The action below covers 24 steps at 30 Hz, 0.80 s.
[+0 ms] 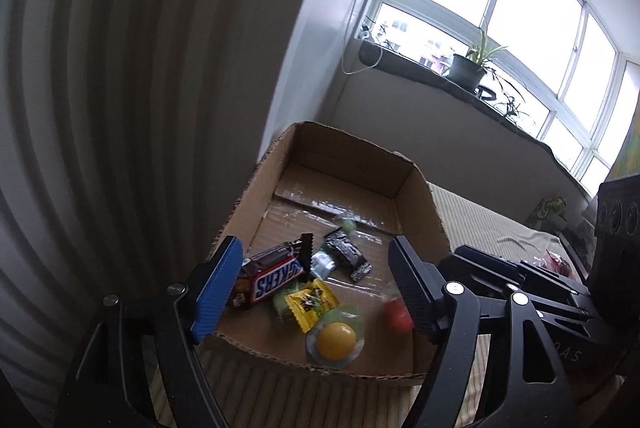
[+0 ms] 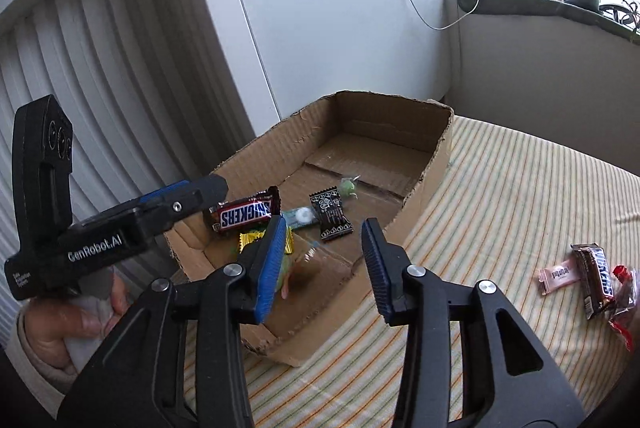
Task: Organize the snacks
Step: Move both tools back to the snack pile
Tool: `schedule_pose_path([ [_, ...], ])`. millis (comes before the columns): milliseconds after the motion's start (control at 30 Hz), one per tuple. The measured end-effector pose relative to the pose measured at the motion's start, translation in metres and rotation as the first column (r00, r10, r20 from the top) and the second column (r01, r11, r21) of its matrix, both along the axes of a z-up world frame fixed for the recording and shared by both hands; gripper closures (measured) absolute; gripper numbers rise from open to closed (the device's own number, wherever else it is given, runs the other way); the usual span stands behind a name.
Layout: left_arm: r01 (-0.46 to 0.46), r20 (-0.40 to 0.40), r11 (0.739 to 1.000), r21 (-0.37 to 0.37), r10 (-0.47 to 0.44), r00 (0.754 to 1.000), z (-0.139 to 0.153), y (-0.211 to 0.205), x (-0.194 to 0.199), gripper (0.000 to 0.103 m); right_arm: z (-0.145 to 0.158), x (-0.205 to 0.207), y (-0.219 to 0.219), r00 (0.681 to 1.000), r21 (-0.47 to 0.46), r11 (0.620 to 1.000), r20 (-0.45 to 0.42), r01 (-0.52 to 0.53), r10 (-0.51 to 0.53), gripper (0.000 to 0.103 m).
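On striped cloth (image 2: 500, 188), right-wrist view only: second Snickers (image 2: 598, 278); both grippers' fingers (image 1: 218, 288) released.

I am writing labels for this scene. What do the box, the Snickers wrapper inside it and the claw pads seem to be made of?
Box: brown corrugated cardboard, matte; fluted, ragged cut edges show.
Snickers wrapper: probably thin plastic film, glossy, with crimped zigzag ends.
Left claw pads: blue, finely ribbed, likely rubber or soft plastic, on black matte plastic-looking fingers. Right claw pads look the same.

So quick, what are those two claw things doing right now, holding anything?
Left gripper: open, holding nothing, above the cardboard box.
Right gripper: open, holding nothing, at the box's edge.
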State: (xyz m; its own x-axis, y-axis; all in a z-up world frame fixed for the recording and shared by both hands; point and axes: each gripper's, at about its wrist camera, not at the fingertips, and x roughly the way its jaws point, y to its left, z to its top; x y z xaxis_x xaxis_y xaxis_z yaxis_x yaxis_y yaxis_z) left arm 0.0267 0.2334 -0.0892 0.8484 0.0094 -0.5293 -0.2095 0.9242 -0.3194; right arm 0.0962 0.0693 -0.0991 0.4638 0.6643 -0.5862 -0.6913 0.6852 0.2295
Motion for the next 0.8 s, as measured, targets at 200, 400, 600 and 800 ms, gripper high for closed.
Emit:
schedule_pose_path([
  [200, -0.031, 0.013, 0.999, -0.02, 0.031, 0.999, 0.01, 0.004, -0.006, 0.028, 0.011, -0.021, -0.007, 0.996, 0.004, 1.0, 0.088, 0.026, -0.026, 0.031],
  [400, -0.045, 0.033, 0.999, -0.02, 0.046, 0.998, 0.023, 0.0, -0.022, 0.028, 0.027, -0.035, -0.014, 0.994, 0.07, 0.997, 0.102, 0.041, -0.048, 0.026],
  [600, -0.036, 0.052, 0.999, 0.004, 0.035, 0.998, 0.038, -0.014, -0.032, 0.028, 0.038, -0.049, -0.019, 0.983, 0.034, 0.997, 0.168, 0.068, -0.073, 0.012],
  [800, -0.01, 0.063, 0.999, 0.048, 0.007, 0.998, 0.052, -0.037, -0.032, 0.028, 0.039, -0.048, -0.044, 0.981, 0.044, 0.992, 0.152, 0.119, -0.124, 0.012],
])
